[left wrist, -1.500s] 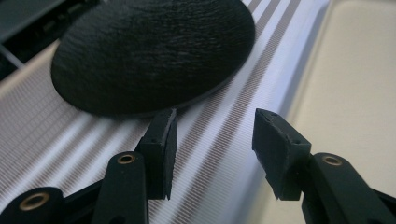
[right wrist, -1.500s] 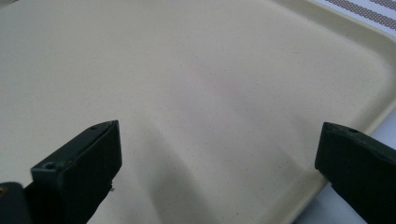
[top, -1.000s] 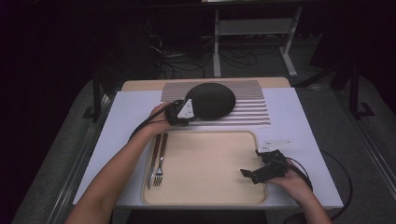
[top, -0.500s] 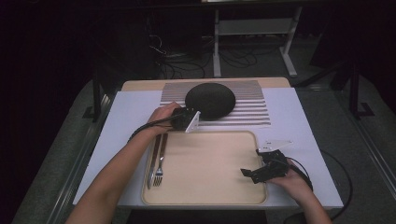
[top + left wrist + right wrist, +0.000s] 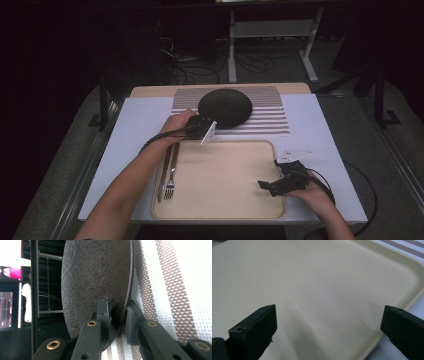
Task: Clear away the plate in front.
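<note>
A black round plate point(image 5: 225, 106) lies on a brown-and-white striped mat point(image 5: 270, 112) behind a beige tray point(image 5: 220, 216). My left gripper point(image 5: 207, 121) is at the plate's near-left rim. In the left gripper view the plate point(image 5: 95, 277) runs between the jaws of my left gripper point(image 5: 117, 312), one over its top face and one under the rim. The jaws have just been closing, and a narrow dark gap still shows at the pads. My right gripper point(image 5: 269, 174) rests over the tray's right side. Its jaws point(image 5: 327, 320) stand wide open above the bare tray point(image 5: 312, 277).
A fork point(image 5: 170, 177) and a knife point(image 5: 162, 172) lie side by side along the tray's left edge. The tray and mat sit on a white tabletop point(image 5: 135, 125). Cables trail from both grippers. Dark floor, table legs and wires lie behind.
My left hand has slid right and down to the plate's near rim, and its jaws have narrowed around the rim. The right hand and gripper have stayed still.
</note>
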Motion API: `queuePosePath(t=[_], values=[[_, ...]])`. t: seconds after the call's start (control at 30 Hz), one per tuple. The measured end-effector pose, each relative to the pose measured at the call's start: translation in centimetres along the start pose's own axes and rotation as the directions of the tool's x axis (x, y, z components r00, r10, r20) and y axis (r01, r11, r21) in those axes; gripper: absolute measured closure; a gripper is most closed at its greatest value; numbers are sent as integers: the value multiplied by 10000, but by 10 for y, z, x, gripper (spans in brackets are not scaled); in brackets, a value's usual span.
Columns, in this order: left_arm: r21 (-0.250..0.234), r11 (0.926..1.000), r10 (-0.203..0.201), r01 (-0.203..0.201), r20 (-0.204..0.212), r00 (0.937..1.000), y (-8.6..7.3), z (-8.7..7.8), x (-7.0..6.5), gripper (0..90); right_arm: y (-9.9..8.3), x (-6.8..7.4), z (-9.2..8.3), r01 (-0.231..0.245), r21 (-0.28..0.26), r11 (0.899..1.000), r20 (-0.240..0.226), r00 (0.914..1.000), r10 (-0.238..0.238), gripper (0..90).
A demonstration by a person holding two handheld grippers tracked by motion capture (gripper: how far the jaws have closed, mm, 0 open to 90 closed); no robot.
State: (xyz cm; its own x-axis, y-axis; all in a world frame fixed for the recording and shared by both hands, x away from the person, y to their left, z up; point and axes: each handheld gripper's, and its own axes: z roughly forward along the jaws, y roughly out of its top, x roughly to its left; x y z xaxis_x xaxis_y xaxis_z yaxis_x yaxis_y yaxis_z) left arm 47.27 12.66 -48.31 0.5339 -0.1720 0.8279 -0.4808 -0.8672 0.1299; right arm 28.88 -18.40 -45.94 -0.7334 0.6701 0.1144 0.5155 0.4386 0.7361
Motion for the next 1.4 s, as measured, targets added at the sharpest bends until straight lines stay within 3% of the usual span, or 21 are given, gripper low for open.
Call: queuePosePath(t=[0.33,0.47,0.77,0.97,1.1,1.4], values=[[135,9983,570,-567,-278,9980,2,6,-3,788,-1,-1,0,-17,-85,10000,-66,10000,17,4],[316,9943,1032,-1017,-495,9934,4,6,-5,805,-1,-1,0,-29,-118,9999,-70,10000,29,4],[351,9934,1121,-1093,-915,9895,11,2,-4,856,-2,-1,0,-201,-195,9996,-155,9997,198,4],[392,9909,1315,-1286,-830,9878,16,1,1,869,0,-2,1,-159,-152,9998,-140,9998,156,4],[480,9935,1070,-1033,-834,9908,20,0,2,870,-1,-2,0,-211,-207,9996,-123,9997,209,4],[935,9891,1205,-1135,-731,9900,29,-5,2,873,-1,-2,-1,-238,-192,9995,-76,9997,237,4]])
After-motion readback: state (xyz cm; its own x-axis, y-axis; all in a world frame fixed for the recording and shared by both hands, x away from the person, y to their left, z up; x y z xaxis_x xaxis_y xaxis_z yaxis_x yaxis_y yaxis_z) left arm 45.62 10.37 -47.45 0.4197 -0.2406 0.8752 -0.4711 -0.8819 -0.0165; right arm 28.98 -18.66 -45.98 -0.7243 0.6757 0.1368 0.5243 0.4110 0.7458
